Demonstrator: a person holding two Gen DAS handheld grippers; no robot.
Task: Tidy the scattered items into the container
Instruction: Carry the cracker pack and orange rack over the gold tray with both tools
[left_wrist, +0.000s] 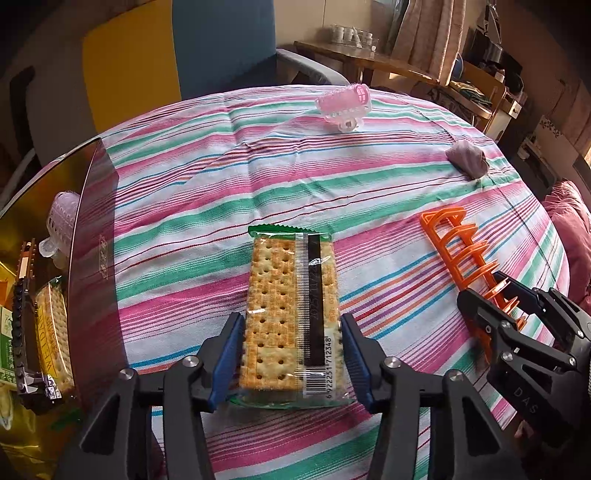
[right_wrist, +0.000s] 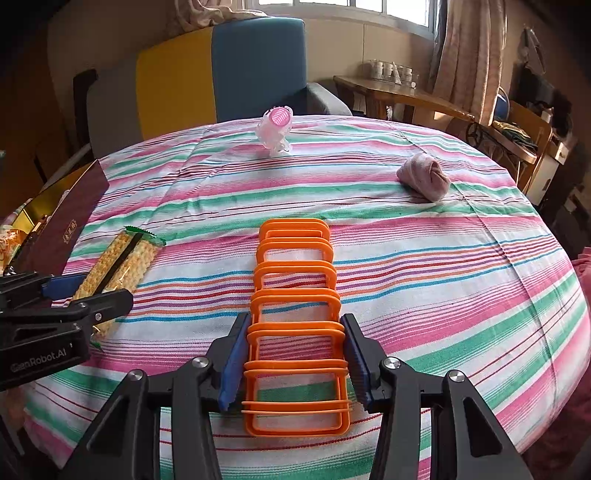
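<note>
The left gripper (left_wrist: 290, 360) has its blue pads pressed against both long sides of the cracker packet (left_wrist: 291, 314), clenched on it at the near end; the packet lies flat on the striped tablecloth (left_wrist: 207, 221) in the lower middle of the left wrist view. The right gripper (right_wrist: 295, 363) grips the orange plastic rack (right_wrist: 295, 314) the same way, pads tight on the near rungs, with the rack stretching away up the middle of the right wrist frame.

Between the two held items the cloth is bare. At the left edge of the left view stands the container (left_wrist: 92, 258), a dark-walled box with a gold lining, just beside the packet; it already holds a hair roller, another cracker packet and a dark brick piece. Towards the upper part of the frame, near the table's far edge, lie a pink hair roller (left_wrist: 343, 103) and, at upper right, a rolled pink sock (left_wrist: 467, 158), well apart with open cloth around them. A blue and yellow chair (left_wrist: 221, 48) stands beyond the far edge.
</note>
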